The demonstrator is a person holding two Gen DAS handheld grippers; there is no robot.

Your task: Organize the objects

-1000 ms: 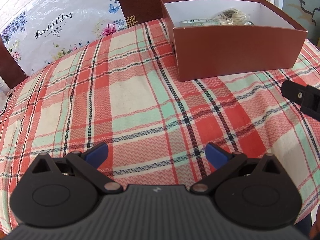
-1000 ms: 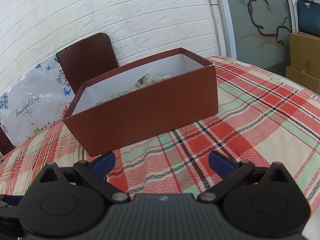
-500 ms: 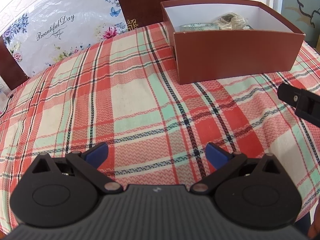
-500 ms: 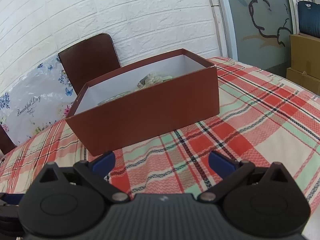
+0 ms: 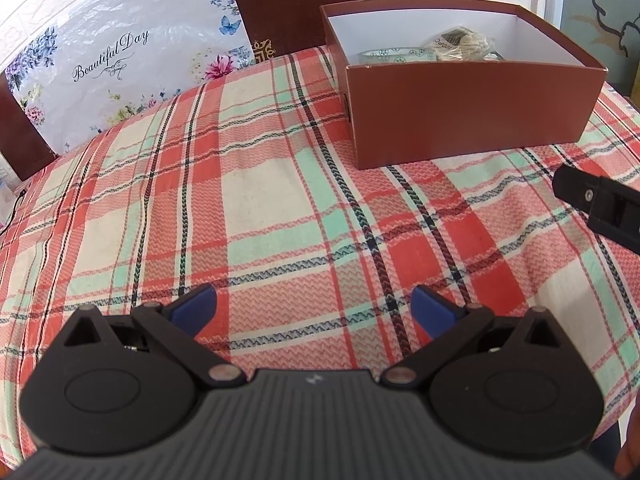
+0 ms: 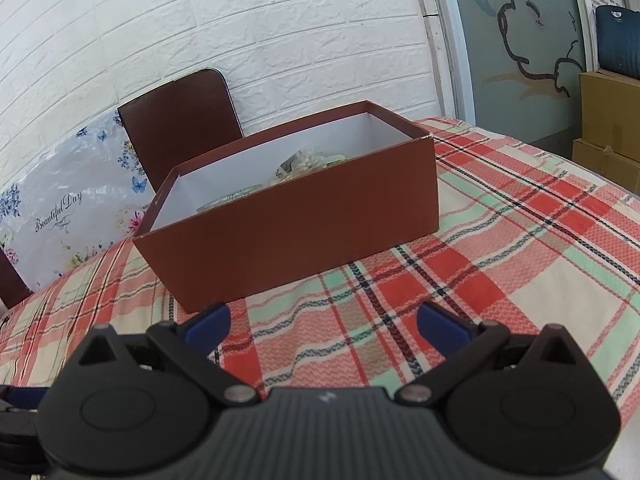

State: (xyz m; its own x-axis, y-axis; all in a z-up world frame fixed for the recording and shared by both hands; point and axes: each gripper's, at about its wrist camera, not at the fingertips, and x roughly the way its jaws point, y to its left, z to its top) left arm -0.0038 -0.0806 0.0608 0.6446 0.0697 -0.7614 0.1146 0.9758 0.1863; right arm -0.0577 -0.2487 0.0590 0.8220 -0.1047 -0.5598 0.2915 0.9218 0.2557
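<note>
Brown card, matte outside and white within, formed the open box (image 5: 472, 116) at the worktop's far side, a patterned roll (image 5: 396, 55) and crinkly bagged bundle (image 5: 464, 42) already inside. Both left tongs (image 5: 312, 306) and right tongs (image 6: 322, 326) hung apart and empty over the woven plaid cloth (image 5: 260, 208); sorting looked finished, with only withdrawal called for.

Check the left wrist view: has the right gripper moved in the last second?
Yes. The right gripper has crept left and slightly up in frame, nearer the brown box.
</note>
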